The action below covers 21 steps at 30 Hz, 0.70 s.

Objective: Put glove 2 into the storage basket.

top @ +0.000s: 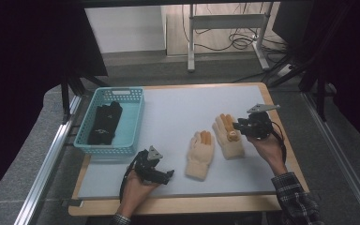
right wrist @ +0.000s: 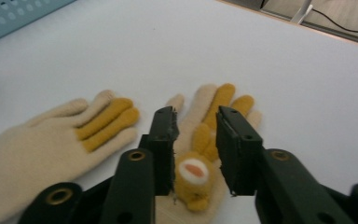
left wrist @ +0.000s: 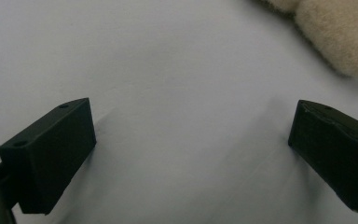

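Two cream gloves with orange fingers lie palm up on the white mat. The left glove [top: 200, 154] [right wrist: 42, 149] is flat, and its fluffy cuff [left wrist: 340, 37] lies just beyond my left gripper [top: 170, 174] [left wrist: 191, 112]. That gripper rests low on the mat, wide open and with nothing in it. The right glove [top: 228, 136] [right wrist: 214, 107] bears a small orange plush ornament [right wrist: 193, 175]. My right gripper [top: 236, 125] [right wrist: 196, 116] hovers over this glove, its jaws narrowed to either side of the ornament with a gap still showing.
A teal basket [top: 136, 117] stands at the back left of the table with black gloves [top: 105, 123] inside. The wooden table edge [top: 178, 204] runs along the front. Bare mat lies behind the gloves. A metal frame and cables are on the floor beyond.
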Available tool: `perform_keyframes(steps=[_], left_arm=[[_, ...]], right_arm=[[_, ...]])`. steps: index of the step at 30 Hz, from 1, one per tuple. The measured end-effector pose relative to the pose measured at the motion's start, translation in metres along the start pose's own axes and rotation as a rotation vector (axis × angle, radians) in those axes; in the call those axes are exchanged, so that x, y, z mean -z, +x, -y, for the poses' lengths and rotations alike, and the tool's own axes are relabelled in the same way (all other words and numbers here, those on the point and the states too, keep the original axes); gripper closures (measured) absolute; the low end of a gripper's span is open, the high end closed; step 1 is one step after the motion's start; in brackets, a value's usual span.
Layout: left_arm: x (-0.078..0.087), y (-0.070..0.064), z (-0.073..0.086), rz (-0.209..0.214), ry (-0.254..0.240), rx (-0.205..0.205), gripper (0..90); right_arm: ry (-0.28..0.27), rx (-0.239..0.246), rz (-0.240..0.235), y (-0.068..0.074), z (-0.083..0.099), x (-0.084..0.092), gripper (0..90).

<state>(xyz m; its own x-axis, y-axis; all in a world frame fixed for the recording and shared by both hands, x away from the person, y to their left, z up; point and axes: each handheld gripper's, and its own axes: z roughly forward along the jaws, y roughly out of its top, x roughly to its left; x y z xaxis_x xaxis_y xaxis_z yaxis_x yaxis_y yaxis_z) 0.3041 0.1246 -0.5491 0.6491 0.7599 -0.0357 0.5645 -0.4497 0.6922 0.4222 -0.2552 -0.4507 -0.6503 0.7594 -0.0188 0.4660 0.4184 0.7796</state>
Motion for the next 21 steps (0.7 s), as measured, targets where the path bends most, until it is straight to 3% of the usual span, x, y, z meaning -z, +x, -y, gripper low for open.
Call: perform_keyframes(steps=[7, 9, 16, 17, 18, 19, 21], left_arm=[[0.0, 0.0, 0.0, 0.0, -0.001, 0.003, 0.9], [0.0, 0.0, 0.0, 0.0, -0.001, 0.003, 0.9], [0.0, 0.0, 0.0, 0.0, 0.001, 0.0, 0.9], [0.0, 0.0, 0.0, 0.0, 0.001, -0.001, 0.9], [0.0, 0.0, 0.0, 0.0, 0.0, 0.0, 0.9], [0.0, 0.0, 0.0, 0.0, 0.0, 0.0, 0.9], [0.0, 0.0, 0.0, 0.0, 0.001, 0.0, 0.9]], right_arm=[[0.031, 0.005, -0.058, -0.012, 0.023, -0.011, 46.9], [0.058, 0.045, -0.092, -0.012, 0.03, -0.021, 42.8], [0.113, 0.135, -0.113, -0.006, 0.033, -0.042, 42.8], [0.139, 0.19, -0.093, -0.003, 0.035, -0.049, 43.4], [0.139, 0.19, -0.093, -0.003, 0.035, -0.049, 43.4], [0.148, 0.234, -0.073, -0.002, 0.037, -0.054, 45.9], [0.144, 0.221, -0.07, -0.003, 0.037, -0.053, 53.3]])
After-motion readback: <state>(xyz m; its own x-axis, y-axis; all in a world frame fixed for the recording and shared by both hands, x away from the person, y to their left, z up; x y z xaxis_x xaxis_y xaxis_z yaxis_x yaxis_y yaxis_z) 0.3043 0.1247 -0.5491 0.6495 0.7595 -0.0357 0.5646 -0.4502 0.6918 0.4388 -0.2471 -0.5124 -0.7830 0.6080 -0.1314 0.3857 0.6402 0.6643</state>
